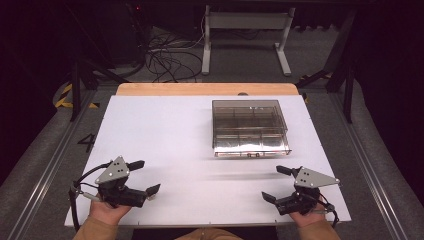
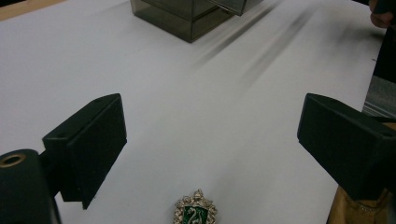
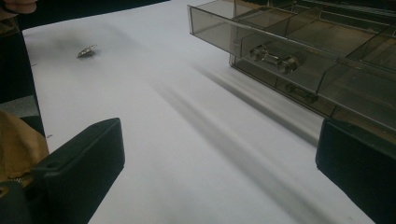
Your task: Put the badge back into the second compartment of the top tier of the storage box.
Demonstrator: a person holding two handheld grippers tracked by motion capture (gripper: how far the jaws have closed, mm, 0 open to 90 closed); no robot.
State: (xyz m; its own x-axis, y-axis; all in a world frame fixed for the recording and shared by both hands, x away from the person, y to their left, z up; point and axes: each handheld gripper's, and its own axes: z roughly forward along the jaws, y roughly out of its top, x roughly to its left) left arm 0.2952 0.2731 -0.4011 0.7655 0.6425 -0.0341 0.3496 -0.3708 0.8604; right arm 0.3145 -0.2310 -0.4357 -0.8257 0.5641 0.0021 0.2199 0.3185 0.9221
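The high view looks forward and down over the white table (image 1: 165,145), with the smoked clear drawer box (image 1: 249,127) beyond its centre. Both gripper views sit low near the table's near edge, angled inward toward that box (image 2: 187,14) (image 3: 299,51).

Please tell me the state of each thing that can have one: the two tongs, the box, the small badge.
Left tongs: open, holding nothing.
Right tongs: open, holding nothing.
Clear drawer box: top drawer pulled out partway.
Green crest badge: lying flat on the table, between the left tongs' jaws, untouched.
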